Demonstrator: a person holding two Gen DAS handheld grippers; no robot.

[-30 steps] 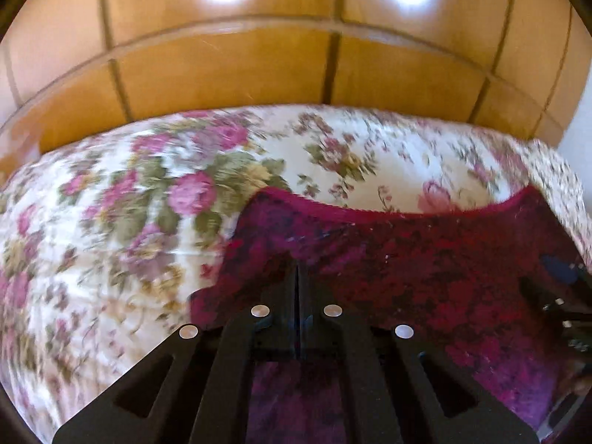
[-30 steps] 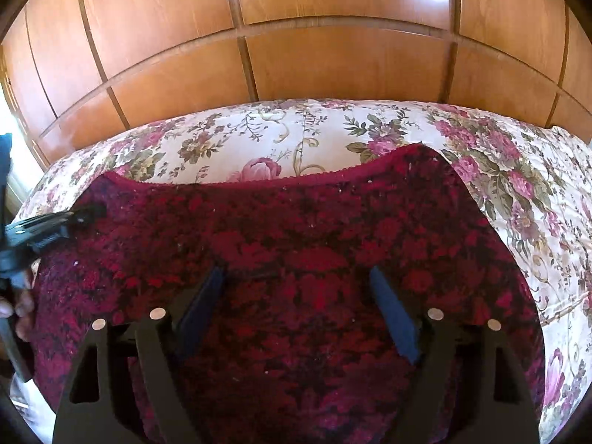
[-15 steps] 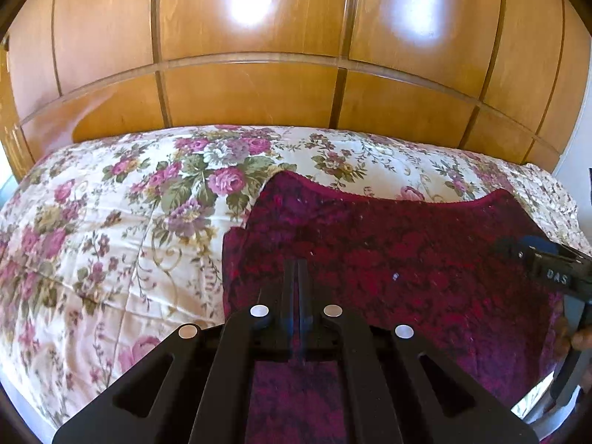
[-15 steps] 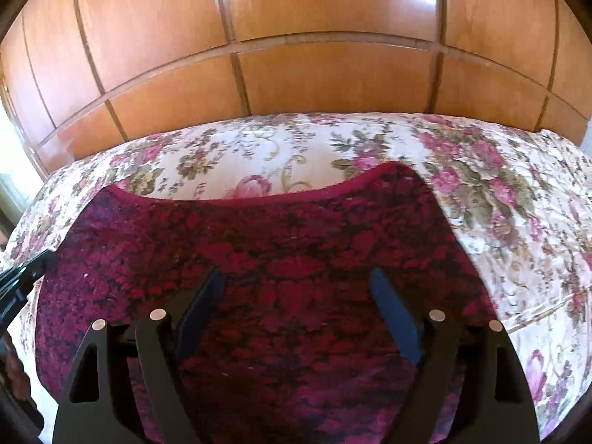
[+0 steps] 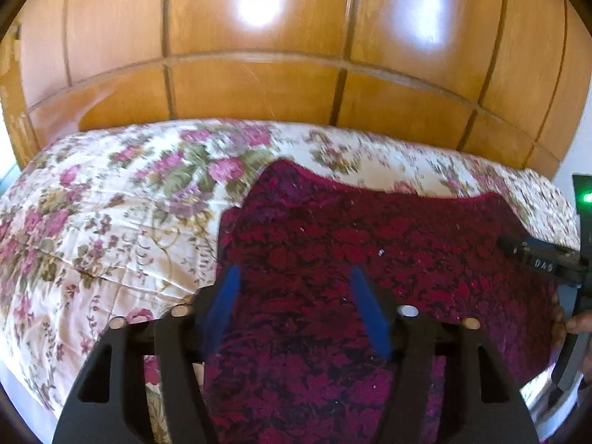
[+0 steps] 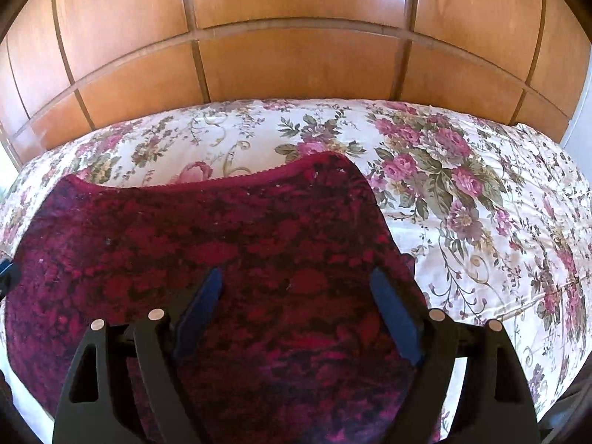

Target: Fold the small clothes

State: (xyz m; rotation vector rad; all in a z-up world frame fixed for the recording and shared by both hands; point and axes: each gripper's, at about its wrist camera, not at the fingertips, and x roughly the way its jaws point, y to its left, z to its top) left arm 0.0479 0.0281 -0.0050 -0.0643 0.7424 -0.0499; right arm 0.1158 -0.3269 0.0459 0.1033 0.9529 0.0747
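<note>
— Crimson lace garment [image 5: 370, 259]: where does it lie?
— Spread flat on the floral bedspread [image 5: 111, 229], near the wooden headboard [image 6: 296, 66].
— What changed for you?
— Your left claw [image 5: 292, 303], pressed together a moment ago, now stands apart over the cloth. Your right claw [image 6: 296, 310] stays parted, gripping nothing.
</note>
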